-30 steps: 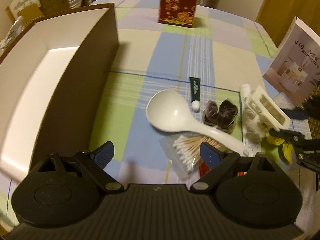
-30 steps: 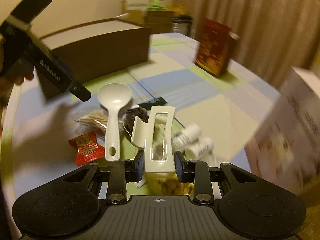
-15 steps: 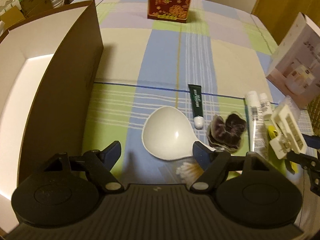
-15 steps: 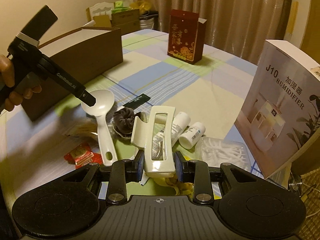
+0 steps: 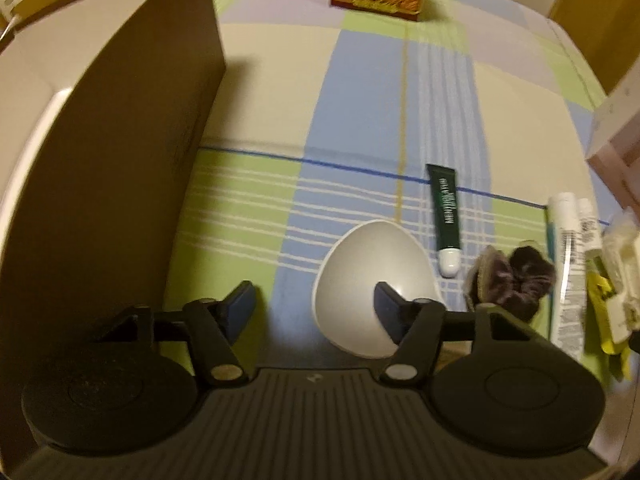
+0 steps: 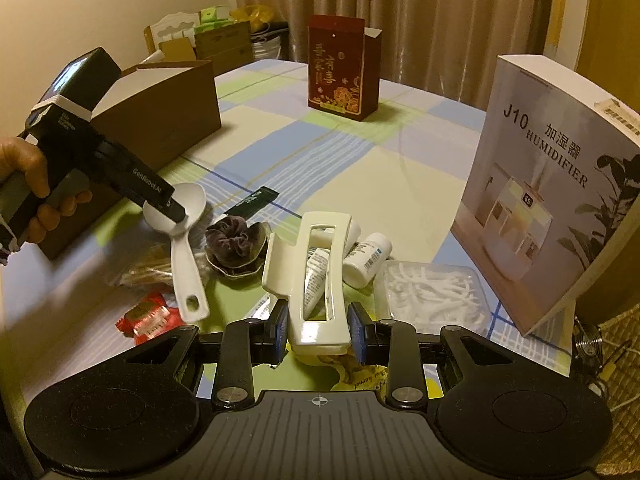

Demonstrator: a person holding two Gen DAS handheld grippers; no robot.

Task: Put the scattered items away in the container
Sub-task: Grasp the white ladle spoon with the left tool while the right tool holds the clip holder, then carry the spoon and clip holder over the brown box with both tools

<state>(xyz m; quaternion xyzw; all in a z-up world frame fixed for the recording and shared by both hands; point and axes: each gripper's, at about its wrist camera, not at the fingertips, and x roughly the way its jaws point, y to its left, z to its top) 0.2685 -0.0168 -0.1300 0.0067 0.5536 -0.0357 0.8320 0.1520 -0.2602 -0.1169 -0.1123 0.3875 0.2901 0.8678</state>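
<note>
While right hand-held gripper (image 6: 318,330) pinches white hair claw (image 6: 318,280), left (image 5: 314,306), spread, closing over spoon (image 5: 370,288); box (image 6: 548,184) reads "J10 HUMIDIFIER".

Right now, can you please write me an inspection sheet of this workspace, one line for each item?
Surface: checked tablecloth in blue, green and cream.
Job's things: white plastic spoon, dark green tube, dark velvet scrunchie, bag of cotton swabs, red sachet, white bottles, clear tray of white picks; open brown cardboard box.
Clutter: red gift box, white humidifier box.
Grippers: left gripper open, jaws just been closing, one finger over the spoon bowl, nothing gripped; right gripper shut on the cream hair claw clip.
Cables: white lead at the right edge.
Surroundings: beige curtain, stacked cartons.
</note>
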